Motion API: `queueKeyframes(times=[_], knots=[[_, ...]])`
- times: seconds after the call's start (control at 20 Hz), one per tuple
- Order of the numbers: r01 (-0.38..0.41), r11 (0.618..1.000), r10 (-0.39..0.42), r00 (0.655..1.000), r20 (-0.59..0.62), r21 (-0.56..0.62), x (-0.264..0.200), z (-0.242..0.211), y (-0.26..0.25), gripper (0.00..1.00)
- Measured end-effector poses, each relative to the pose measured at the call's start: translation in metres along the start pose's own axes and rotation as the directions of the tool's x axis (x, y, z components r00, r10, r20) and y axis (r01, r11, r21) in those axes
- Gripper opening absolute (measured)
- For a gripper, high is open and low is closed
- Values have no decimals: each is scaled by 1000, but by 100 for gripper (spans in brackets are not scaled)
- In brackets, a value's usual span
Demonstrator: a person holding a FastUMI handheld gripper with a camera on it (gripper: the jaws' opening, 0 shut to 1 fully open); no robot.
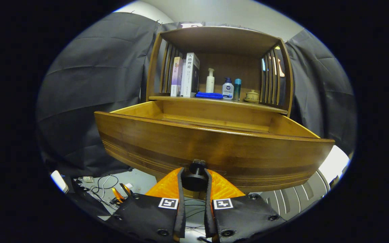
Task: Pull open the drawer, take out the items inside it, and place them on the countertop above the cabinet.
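Fingers clamped on the knob (195, 172), gripper (194, 180) squarely at the drawer (214, 148) front. Drawer well out below the countertop (214, 100), contents hidden behind its front panel. Best to pull straight and level, then release cleanly and rise over the front edge for a look inside.

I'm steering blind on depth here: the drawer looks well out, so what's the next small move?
Probably let go: the tool is shut on the round dark knob, and the brown wooden drawer already stands far out beneath the shelf. Open the fingers, then lift to look inside.
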State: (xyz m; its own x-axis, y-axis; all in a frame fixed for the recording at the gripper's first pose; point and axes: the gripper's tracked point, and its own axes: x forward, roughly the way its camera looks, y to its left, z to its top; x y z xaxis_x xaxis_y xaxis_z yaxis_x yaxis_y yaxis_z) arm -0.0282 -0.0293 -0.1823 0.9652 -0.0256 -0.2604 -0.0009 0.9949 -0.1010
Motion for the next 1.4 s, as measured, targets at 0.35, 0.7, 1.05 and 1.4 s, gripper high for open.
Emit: queueKeyframes(times=[0.35,0.7,1.05,1.4], knots=[[8,1000,-12,983,182,20,-19,39,-7,62],[-43,999,40,937,347,3,-29,123,-12,98],[-130,991,120,953,279,17,1,174,-19,97],[-206,958,230,967,110,-199,55,176,-3,98]])
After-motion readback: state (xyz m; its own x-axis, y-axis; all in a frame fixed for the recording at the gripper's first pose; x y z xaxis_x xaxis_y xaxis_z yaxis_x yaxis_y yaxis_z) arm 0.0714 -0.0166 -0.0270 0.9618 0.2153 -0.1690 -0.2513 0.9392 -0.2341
